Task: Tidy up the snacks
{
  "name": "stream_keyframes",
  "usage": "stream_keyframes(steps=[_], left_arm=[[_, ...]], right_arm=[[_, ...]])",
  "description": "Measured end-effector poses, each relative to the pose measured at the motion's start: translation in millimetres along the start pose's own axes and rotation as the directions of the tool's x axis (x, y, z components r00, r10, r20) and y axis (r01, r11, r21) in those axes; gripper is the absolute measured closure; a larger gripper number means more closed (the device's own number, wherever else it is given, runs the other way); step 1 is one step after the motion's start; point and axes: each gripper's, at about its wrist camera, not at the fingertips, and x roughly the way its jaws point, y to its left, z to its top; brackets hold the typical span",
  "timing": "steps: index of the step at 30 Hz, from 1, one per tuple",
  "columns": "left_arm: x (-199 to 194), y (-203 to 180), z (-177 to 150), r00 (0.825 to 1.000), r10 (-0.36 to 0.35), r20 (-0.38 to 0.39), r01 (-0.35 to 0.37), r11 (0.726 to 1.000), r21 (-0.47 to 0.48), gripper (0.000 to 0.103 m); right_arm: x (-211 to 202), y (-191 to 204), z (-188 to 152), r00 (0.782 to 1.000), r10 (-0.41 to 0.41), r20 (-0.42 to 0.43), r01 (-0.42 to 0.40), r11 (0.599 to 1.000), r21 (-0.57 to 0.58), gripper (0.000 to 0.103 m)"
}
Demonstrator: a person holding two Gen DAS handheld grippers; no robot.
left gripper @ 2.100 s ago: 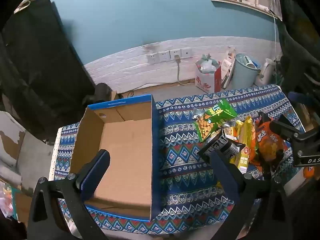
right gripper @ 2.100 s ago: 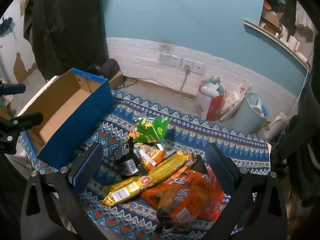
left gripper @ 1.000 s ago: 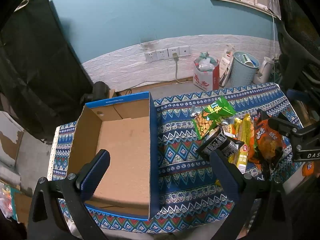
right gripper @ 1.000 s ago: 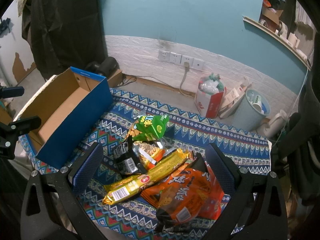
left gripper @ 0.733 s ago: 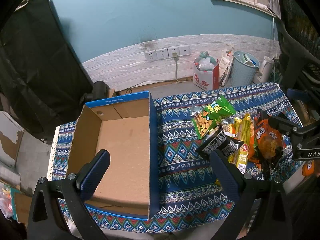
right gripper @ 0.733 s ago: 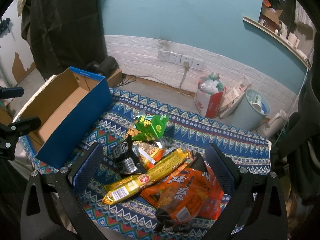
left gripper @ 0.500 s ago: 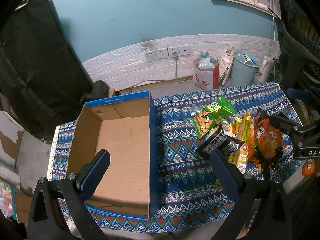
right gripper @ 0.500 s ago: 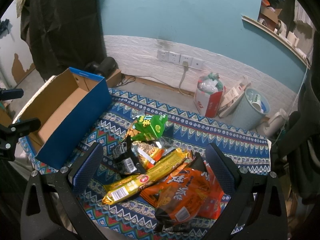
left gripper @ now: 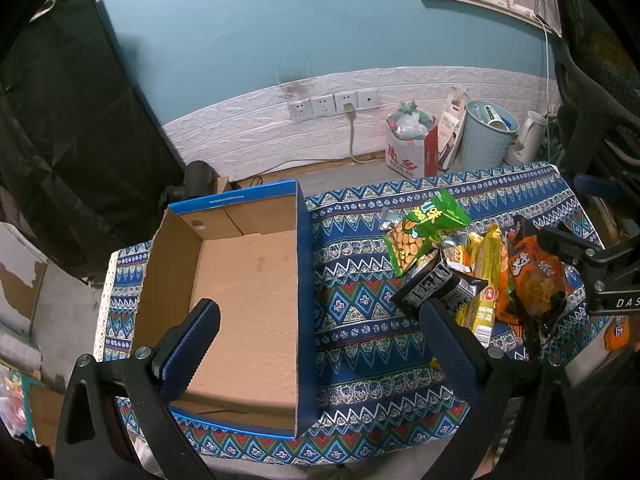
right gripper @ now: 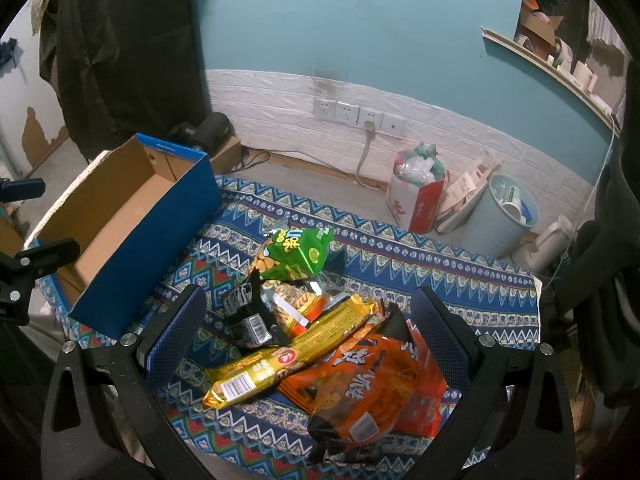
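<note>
My left gripper [left gripper: 318, 322] hangs above the open blue cardboard box with a brown inside [left gripper: 244, 280], fingers [left gripper: 188, 344] spread wide and released, nothing between them. Box sits on the left part of the desk covered in blue zigzag-patterned cloth [left gripper: 360, 344]. Right of the box, apart from it, the snack pile: green peanut bag [right gripper: 294, 254] farthest back, small black packet [right gripper: 246, 320] at the pile's left, long yellow-gold wrapper [right gripper: 288, 354] lying diagonally across the middle, orange crinkly snack bags [right gripper: 368, 384] nearest me, overlapping each other. My right gripper [right gripper: 308, 328] hovers over this pile, fingers [right gripper: 438, 336] released, wide apart, gripping nothing. Pale blue bin [right gripper: 502, 216] on the floor by the wall beyond the desk.
</note>
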Motion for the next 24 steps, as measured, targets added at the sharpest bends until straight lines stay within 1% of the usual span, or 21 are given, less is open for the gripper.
stream_keyframes(steps=[24], left_arm=[[0.9,-0.6,-1.1,1.000,0.001,0.000,-0.001,1.000,0.003,0.002]], right_arm=[[0.5,-2.2,-0.7,1.000,-0.006,-0.006,0.006,1.000,0.002,0.003]])
